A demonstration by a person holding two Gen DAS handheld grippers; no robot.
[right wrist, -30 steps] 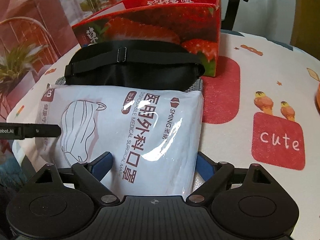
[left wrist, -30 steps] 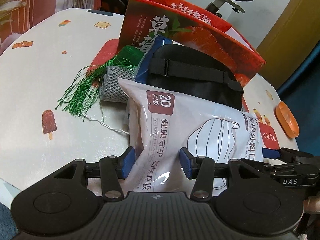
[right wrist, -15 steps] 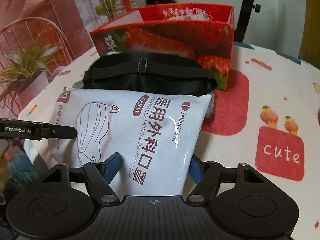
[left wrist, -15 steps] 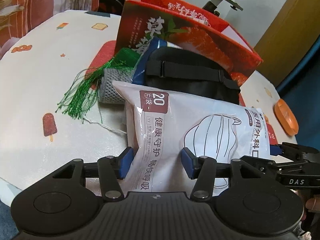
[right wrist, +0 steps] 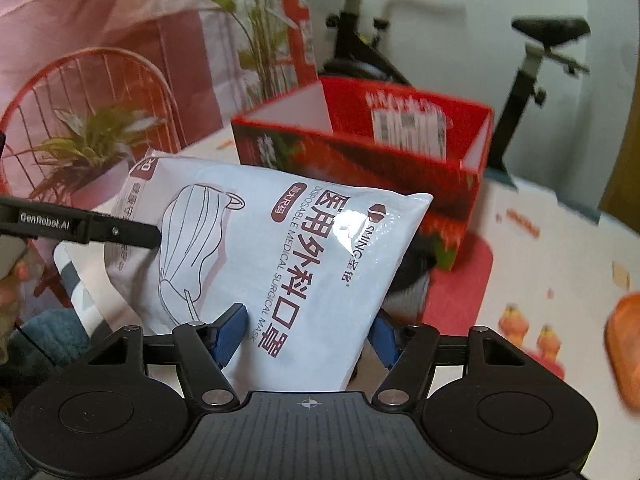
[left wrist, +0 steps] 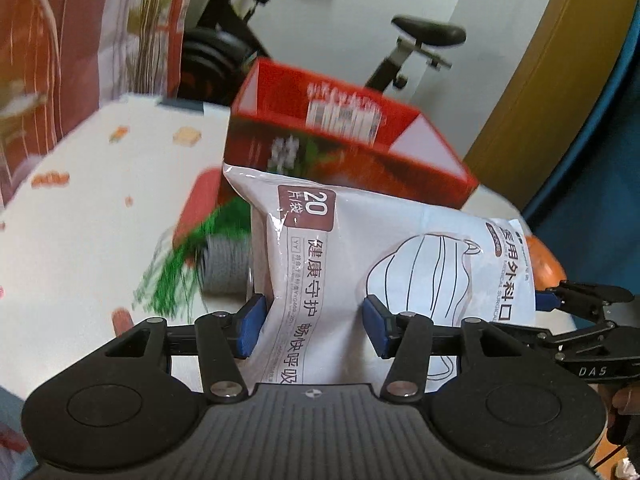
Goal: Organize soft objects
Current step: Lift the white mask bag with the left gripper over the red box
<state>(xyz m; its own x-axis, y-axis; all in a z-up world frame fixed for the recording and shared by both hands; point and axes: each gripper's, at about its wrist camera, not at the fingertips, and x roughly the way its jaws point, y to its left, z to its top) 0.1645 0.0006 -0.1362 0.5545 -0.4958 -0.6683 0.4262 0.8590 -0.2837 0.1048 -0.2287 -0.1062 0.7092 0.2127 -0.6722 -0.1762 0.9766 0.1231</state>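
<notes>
Both the left tool [left wrist: 314, 328] and right tool [right wrist: 308, 334] clamp the surgical mask pack [right wrist: 288, 256]; only the left view shows green tassel [left wrist: 180, 256].

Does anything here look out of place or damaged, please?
Nothing looks damaged or spilled. The mask pack is held by both grippers, left gripper and right gripper, and it is tilted and creased between them. The green tassel lies splayed on the table beside a grey knit item.

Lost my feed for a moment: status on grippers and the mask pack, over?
Left hand-held gripper and right hand-held gripper both shut on mask pack. Pack lifted, short of open red box. Nothing blocking between.
</notes>
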